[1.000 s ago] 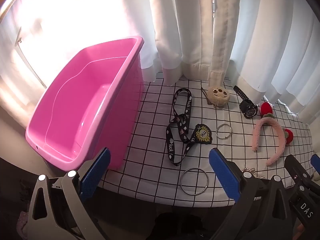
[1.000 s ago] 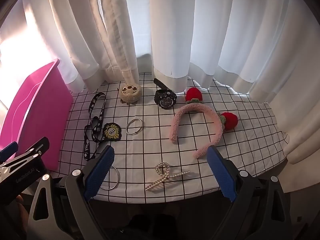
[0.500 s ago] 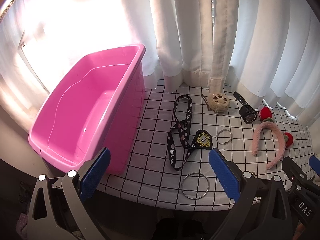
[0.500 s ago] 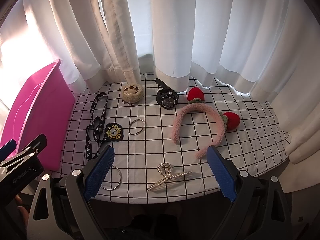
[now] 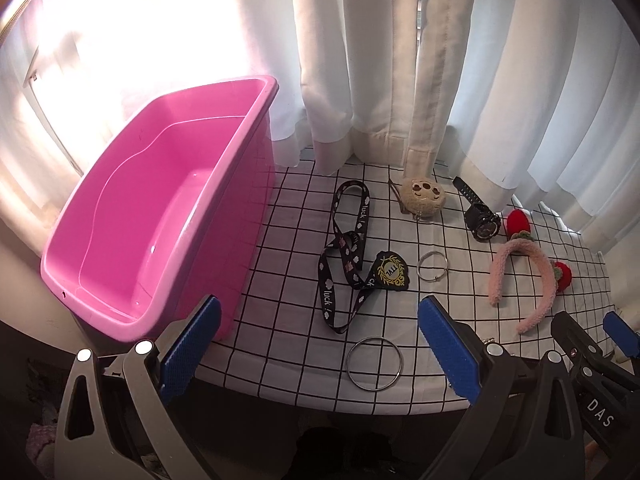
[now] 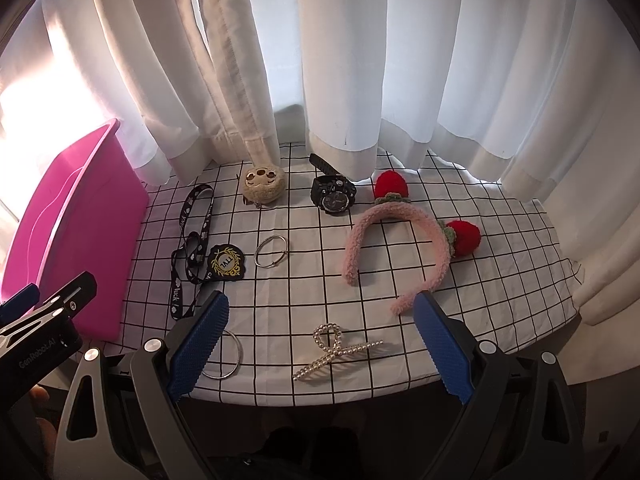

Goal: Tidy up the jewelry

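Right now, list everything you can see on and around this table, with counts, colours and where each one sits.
Pink plastic bin: one, empty, left edge of table.
Checked white tablecloth: one, covers table.
Black printed lanyard with badge: one, beside bin.
Beige plush charm: one, back, by curtain.
Black wristwatch: one, back centre.
Pink fuzzy headband with red strawberries: one, right.
Silver metal rings: two, centre and front edge.
Pearl hair clip: one, front.
White curtains: behind.
Left hand-held gripper: open, blue pads.
Right hand-held gripper: open.

Pink bin (image 5: 168,216) walls off left; curtains (image 6: 340,60) close behind; front edge open.
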Action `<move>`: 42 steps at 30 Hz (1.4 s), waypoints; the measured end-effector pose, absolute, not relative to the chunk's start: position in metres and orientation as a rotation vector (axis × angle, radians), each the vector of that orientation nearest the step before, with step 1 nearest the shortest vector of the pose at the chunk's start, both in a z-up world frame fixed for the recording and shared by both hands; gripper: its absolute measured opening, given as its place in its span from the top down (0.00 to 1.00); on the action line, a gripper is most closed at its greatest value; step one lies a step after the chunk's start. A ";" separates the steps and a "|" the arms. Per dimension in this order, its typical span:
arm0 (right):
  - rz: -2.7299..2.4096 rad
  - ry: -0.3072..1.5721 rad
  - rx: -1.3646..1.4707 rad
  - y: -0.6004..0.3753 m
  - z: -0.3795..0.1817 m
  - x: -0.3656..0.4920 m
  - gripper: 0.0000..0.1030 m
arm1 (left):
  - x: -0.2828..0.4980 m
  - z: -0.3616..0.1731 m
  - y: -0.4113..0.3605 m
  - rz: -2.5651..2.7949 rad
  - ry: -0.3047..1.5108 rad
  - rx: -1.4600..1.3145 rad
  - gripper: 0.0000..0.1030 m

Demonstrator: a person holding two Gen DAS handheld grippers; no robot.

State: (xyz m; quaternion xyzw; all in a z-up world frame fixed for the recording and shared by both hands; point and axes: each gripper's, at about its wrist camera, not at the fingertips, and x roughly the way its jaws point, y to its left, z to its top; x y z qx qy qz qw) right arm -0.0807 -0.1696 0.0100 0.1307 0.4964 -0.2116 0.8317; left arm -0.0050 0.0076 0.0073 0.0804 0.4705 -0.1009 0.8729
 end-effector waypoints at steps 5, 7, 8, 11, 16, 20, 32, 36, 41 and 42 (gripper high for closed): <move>-0.450 1.062 0.289 -0.174 0.006 -0.083 0.13 | -0.005 0.003 0.005 -0.199 0.987 0.186 0.06; -0.451 1.067 0.293 -0.176 0.004 -0.084 0.13 | -0.003 -0.002 0.003 -0.208 1.005 0.192 0.06; -0.453 1.069 0.296 -0.178 0.003 -0.085 0.13 | -0.002 -0.006 0.003 -0.211 1.017 0.198 0.06; -0.458 1.077 0.307 -0.184 -0.001 -0.087 0.13 | 0.000 -0.015 0.002 -0.208 1.038 0.212 0.06; -0.449 1.102 0.337 -0.192 -0.015 -0.095 0.13 | 0.000 -0.034 0.000 -0.214 1.074 0.233 0.06; -0.448 1.133 0.312 -0.193 -0.030 -0.101 0.13 | -0.003 -0.053 -0.005 -0.225 1.100 0.243 0.06; -0.433 1.273 0.388 -0.209 -0.110 -0.112 0.14 | -0.006 -0.117 -0.011 -0.232 1.187 0.254 0.06; -0.432 1.304 0.377 -0.209 -0.130 -0.106 0.14 | -0.005 -0.138 -0.010 -0.220 1.214 0.247 0.06; -0.414 1.330 0.283 -0.205 -0.146 -0.092 0.14 | -0.004 -0.158 -0.013 -0.215 1.237 0.257 0.06; -0.410 1.333 0.253 -0.204 -0.148 -0.089 0.14 | -0.004 -0.161 -0.014 -0.213 1.240 0.262 0.06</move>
